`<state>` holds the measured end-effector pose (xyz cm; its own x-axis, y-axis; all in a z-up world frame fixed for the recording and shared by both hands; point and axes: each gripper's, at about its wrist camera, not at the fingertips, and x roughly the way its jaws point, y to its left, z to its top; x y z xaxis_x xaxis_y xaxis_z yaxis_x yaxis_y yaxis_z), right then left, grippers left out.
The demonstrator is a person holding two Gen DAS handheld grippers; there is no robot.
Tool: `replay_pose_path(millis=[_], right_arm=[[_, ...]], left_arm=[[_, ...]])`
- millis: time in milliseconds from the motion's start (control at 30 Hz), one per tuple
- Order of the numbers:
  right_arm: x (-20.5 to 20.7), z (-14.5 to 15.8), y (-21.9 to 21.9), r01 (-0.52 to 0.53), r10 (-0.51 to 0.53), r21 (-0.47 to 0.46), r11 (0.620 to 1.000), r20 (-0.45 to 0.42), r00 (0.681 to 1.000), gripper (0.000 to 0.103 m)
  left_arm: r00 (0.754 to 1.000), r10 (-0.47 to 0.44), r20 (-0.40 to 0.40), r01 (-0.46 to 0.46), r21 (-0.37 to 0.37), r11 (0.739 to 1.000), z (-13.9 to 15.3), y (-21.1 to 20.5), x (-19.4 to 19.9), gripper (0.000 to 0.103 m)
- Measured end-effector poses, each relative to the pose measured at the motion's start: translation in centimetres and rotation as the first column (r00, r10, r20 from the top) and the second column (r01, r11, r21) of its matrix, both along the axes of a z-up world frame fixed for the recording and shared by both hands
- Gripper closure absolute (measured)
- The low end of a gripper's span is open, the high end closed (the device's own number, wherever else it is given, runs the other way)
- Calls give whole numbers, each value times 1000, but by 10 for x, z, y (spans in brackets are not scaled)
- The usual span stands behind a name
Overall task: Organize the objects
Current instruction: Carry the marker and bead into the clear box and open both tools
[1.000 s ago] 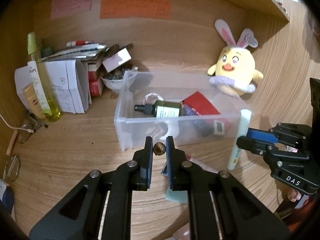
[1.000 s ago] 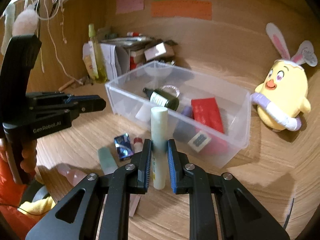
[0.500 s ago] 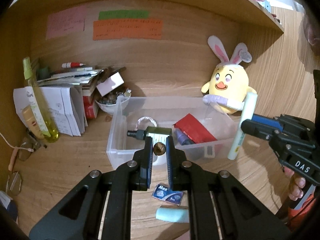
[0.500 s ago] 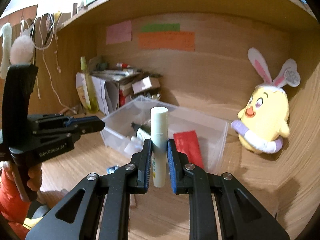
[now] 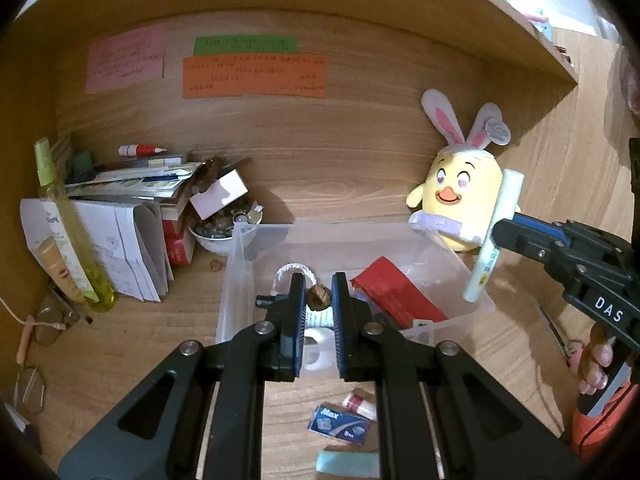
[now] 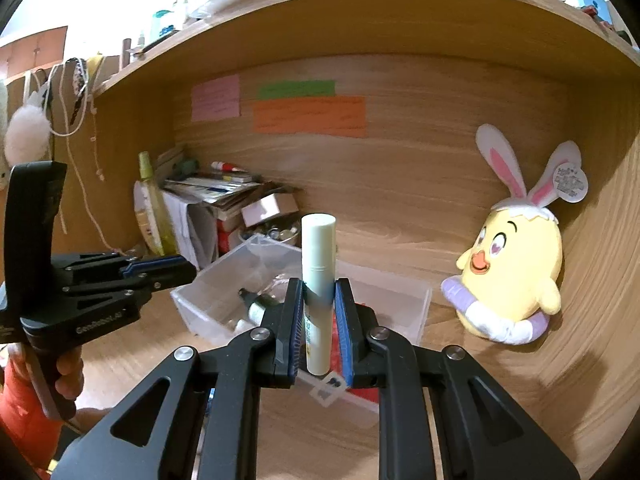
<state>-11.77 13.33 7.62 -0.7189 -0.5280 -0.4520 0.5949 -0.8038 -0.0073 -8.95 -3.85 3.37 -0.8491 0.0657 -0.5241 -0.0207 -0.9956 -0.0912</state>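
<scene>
My left gripper [image 5: 319, 298] is shut on a small brown bead-like ball [image 5: 318, 297], held above the near side of a clear plastic bin [image 5: 236, 280]. The bin holds a dark bottle [image 6: 256, 307], a red packet [image 5: 394, 292], a white ring and a roll of tape. My right gripper [image 6: 318, 300] is shut on a pale green tube [image 6: 318, 276], held upright above the bin's right end; it also shows in the left wrist view [image 5: 494, 236]. The left gripper shows in the right wrist view [image 6: 160, 270].
A yellow bunny plush [image 5: 460, 196] sits behind the bin at right. A paper stack, a bowl of stones [image 5: 224, 228] and a yellow spray bottle [image 5: 68, 224] stand at left. A blue packet [image 5: 340, 428], a small tube and a teal item lie on the desk near me.
Both grippers have risen and moved forward over the bin, each still holding its object. The tube now stands higher, level with the plush.
</scene>
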Motion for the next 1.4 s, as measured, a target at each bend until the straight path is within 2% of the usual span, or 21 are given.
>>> replay_pose_path(millis=[400,767,1133,1233,1300,1400], right_arm=[[-34,-28,2,84,-89,92,992,53,995,89],[-51,-60,-22,82,-100,211,974,79,992,89],[-55,-72,-40,0,-29,184,983,153,988,85],[-54,-72,-43,-10,-20,180,984,162,987,85],[-54,-74,-45,-42,10,165,985,191,982,81],[-51,-76,-48,-64,31,163,985,201,979,67]], left_arm=[[996,29,85,-31,21,999,-26,-19,-31,91],[988,33,151,-39,32,999,-48,-25,-47,91],[983,-7,184,-5,63,998,-56,-22,-50,91],[983,-11,181,0,59,998,-56,-20,-49,83],[984,-11,176,1,58,998,-55,-20,-48,78],[985,-9,170,0,55,998,-53,-19,-45,72]])
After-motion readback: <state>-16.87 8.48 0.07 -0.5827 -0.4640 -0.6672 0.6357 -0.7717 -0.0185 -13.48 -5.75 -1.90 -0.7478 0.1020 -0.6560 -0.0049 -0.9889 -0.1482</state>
